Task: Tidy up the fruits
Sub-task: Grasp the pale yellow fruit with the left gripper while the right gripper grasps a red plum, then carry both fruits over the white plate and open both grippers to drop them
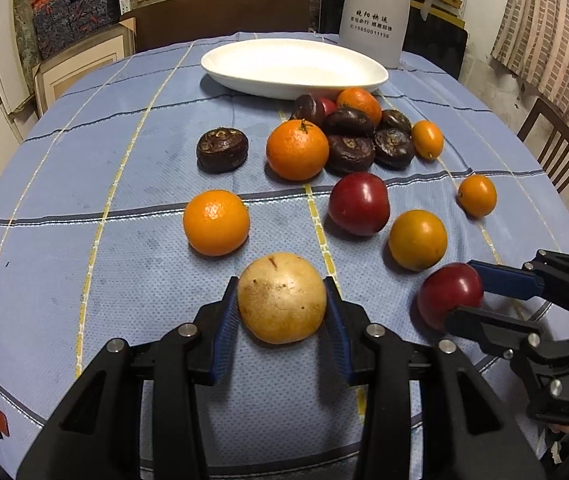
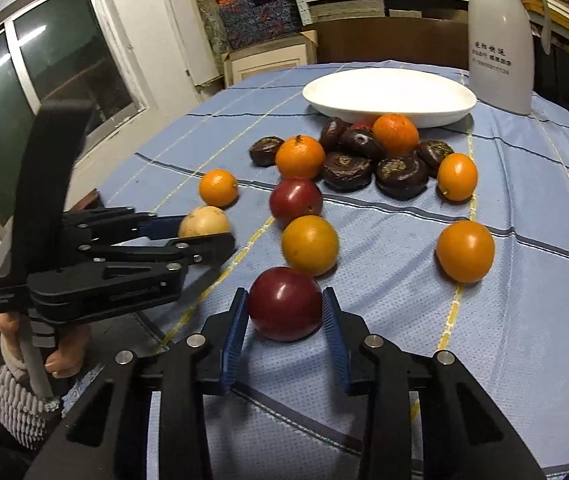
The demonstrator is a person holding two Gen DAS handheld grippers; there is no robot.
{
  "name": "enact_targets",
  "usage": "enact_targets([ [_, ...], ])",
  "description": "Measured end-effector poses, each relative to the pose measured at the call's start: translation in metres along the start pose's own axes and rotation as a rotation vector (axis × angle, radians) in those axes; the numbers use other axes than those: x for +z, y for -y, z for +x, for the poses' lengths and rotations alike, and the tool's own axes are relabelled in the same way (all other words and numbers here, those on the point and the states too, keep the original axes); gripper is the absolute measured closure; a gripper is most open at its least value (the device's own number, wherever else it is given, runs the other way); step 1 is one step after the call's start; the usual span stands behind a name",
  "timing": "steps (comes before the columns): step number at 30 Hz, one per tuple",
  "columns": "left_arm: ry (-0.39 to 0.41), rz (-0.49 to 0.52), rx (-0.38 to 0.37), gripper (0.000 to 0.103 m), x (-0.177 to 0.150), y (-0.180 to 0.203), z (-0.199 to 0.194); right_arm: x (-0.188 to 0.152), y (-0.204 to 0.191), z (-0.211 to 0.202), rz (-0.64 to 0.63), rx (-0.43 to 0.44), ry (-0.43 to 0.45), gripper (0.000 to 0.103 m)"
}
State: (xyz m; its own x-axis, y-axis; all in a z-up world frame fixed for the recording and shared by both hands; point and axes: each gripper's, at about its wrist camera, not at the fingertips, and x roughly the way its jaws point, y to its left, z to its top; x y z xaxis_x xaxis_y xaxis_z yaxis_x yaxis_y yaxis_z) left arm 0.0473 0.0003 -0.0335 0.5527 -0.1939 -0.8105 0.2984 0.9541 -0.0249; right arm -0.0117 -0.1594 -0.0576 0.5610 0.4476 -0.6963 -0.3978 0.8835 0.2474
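Note:
A pale yellow fruit [image 1: 282,312] rests on the blue checked tablecloth, and my left gripper [image 1: 281,282] is shut on it, blue pads against both sides. To its right a dark red fruit [image 2: 284,308] also sits on the cloth with my right gripper [image 2: 285,292] shut on it. Each gripper shows in the other's view: the right gripper [image 1: 464,292] at the lower right, the left gripper [image 2: 206,232] at the left. Beyond lie several oranges [image 1: 216,222], another red fruit [image 1: 358,204] and several dark brown water chestnuts [image 1: 222,150]. A white oval plate [image 1: 244,76] stands empty at the back.
A white thermos jug [image 1: 372,12] stands behind the plate at the back right. A wooden chair [image 1: 560,160] is beside the table's right edge. A window [image 2: 24,92] and stacked boxes [image 2: 260,16] line the room. A hand in a grey sleeve [image 2: 8,392] holds the left gripper.

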Motion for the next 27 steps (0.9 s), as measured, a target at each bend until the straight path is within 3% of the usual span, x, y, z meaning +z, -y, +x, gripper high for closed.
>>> enact_targets([
  [7, 0.017, -0.014, 0.013, 0.063, 0.017, -0.003, -0.012, 0.013, 0.015, -0.029, 0.036, 0.023, 0.065, 0.066],
  [14, 0.090, 0.006, 0.028, 0.064, 0.108, -0.005, -0.025, 0.084, 0.055, -0.059, 0.090, -0.012, 0.133, 0.066],
  [21, 0.050, -0.017, 0.012, 0.063, 0.187, -0.008, 0.027, 0.162, 0.102, -0.017, 0.166, -0.067, 0.112, 0.066],
  [27, -0.030, -0.052, -0.008, 0.063, 0.216, -0.018, 0.090, 0.192, 0.144, 0.051, 0.264, -0.051, 0.074, 0.065],
])
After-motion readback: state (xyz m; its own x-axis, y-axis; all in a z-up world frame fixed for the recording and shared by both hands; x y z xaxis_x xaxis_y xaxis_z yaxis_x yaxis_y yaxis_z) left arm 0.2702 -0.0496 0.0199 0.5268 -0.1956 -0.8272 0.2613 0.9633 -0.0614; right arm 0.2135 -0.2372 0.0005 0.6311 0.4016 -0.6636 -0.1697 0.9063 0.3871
